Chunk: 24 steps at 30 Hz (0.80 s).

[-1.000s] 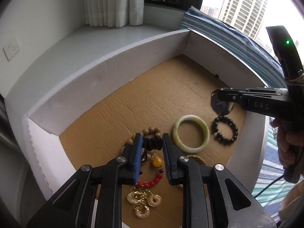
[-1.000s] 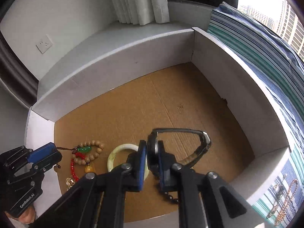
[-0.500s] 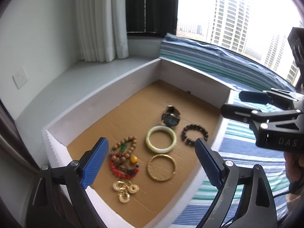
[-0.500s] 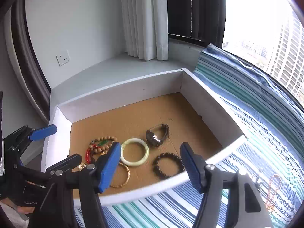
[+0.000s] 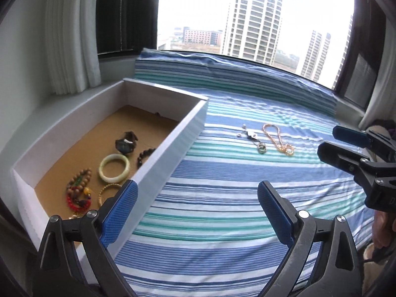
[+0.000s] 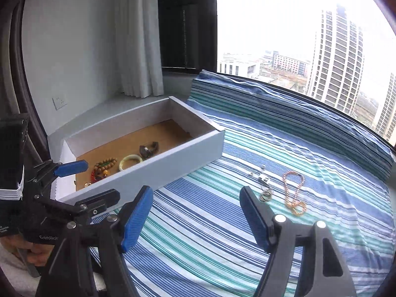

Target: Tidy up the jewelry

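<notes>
Jewelry: a gold chain is seen at one o'clock on the striped cloth; possibly rings beside it. Left gripper and right gripper are held apart, empty, jaws just opened.

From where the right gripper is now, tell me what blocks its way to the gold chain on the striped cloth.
Nothing visible does. The right gripper is open and empty, and only bare striped cloth lies between it and the gold chain; the silver chain lies just left of it.

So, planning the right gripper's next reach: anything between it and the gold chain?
Only bare striped bedspread between the open right gripper and gold chain, in the right wrist view.
</notes>
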### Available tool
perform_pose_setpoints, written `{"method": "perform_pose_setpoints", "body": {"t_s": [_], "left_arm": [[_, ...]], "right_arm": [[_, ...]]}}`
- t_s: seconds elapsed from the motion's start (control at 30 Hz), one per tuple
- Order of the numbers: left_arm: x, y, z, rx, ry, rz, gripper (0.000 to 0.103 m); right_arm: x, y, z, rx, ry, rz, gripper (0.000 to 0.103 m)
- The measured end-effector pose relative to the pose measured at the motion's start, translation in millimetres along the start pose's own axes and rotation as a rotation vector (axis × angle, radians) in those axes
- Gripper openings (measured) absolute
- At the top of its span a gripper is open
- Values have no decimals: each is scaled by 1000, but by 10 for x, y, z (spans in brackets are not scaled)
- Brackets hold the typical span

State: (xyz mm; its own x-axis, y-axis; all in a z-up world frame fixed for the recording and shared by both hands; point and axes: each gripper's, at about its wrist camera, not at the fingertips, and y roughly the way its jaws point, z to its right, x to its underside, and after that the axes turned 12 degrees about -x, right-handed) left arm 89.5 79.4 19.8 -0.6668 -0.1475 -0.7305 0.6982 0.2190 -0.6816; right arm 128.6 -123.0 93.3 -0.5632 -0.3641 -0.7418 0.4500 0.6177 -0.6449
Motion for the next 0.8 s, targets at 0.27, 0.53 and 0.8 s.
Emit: {"method": "perform_pose_setpoints", "body": {"t_s": [0.27, 0.53, 0.8], "left_arm": [[240, 176, 508, 30, 91, -84, 98], [365, 237, 878, 65, 150, -122, 98], [410, 433, 1047, 68, 177, -172, 98]], "right_arm": [[807, -350, 533, 132, 165, -4, 75], [1321, -468, 866, 189, 285, -48, 75], [1447, -427, 941, 175, 321, -64, 75]]}}
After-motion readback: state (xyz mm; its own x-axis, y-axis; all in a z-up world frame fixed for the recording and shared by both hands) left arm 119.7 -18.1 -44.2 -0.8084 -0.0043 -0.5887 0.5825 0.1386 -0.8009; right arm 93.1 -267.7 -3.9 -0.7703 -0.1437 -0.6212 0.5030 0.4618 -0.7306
